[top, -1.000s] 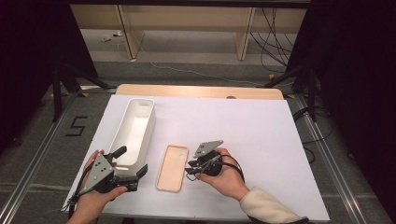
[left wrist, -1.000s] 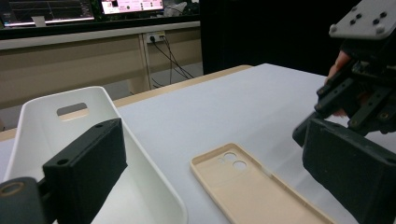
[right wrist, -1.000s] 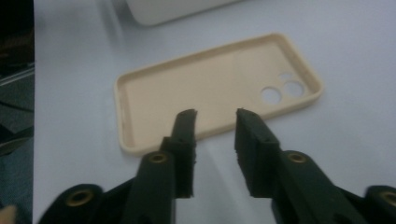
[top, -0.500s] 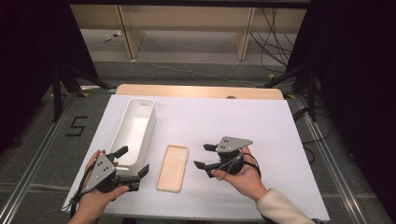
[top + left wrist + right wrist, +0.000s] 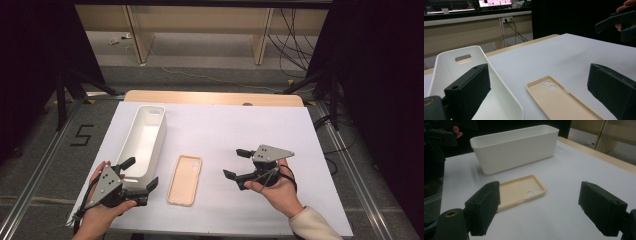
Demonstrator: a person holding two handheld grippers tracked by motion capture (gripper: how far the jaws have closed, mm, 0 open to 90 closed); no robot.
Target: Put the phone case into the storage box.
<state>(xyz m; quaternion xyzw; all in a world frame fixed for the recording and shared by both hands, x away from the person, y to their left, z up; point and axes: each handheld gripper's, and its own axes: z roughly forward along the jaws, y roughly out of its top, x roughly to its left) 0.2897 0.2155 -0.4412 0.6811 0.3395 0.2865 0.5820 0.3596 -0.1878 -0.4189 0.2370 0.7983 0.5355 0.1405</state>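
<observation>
A beige phone case (image 5: 185, 179) lies flat, inside up, on the white table (image 5: 240, 125), with its camera holes at the far end. Left of it stands a long white bin (image 5: 145, 137), nothing visible inside it. My left gripper (image 5: 141, 172) is open at the bin's near end, one jaw over the bin's corner and the other toward the case. My right gripper (image 5: 234, 163) hovers to the right of the case, apart from it. Its jaws have just been opening and stand open with nothing between them. The right gripper view has the case (image 5: 521, 191) and bin (image 5: 516, 147) ahead.
The white table top ends in a wooden strip (image 5: 215, 97) at the far edge. Floor, cables and shelving legs lie beyond it. In the left gripper view the case (image 5: 560, 100) lies between the jaws' lines, and the other gripper (image 5: 616, 22) shows at top right.
My right gripper has drawn away from the case's right edge toward the right and a little up, and its jaws have spread wide. The case stays on the table. The left hand has kept still.
</observation>
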